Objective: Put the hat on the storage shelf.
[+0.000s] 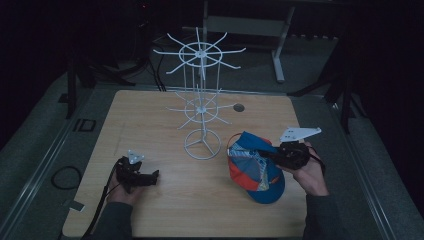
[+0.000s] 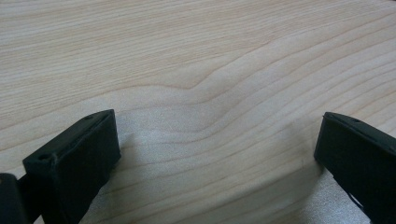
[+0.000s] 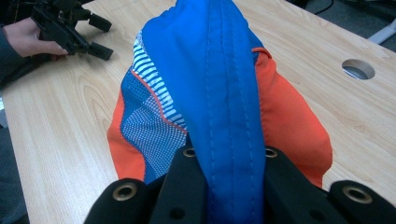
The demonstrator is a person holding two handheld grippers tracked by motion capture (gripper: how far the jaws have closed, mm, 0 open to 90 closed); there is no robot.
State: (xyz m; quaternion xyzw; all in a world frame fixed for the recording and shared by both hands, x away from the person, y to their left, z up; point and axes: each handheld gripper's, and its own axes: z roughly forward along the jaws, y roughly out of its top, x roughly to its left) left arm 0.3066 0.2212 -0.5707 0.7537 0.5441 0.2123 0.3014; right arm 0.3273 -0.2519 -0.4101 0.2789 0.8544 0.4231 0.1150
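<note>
Right gripper point(image 3: 226, 186) pinches a fold of the blue-and-orange cap point(image 3: 219, 88), part lifted off the counter point(image 1: 165, 210) beside the white wire rack point(image 1: 201, 100). Thin cloth could slip free. Left gripper point(image 2: 217, 154) rests spread, empty.

Dark room; grey carpet floor point(image 1: 40, 135); grey desk frame point(image 1: 260, 25) behind.
</note>
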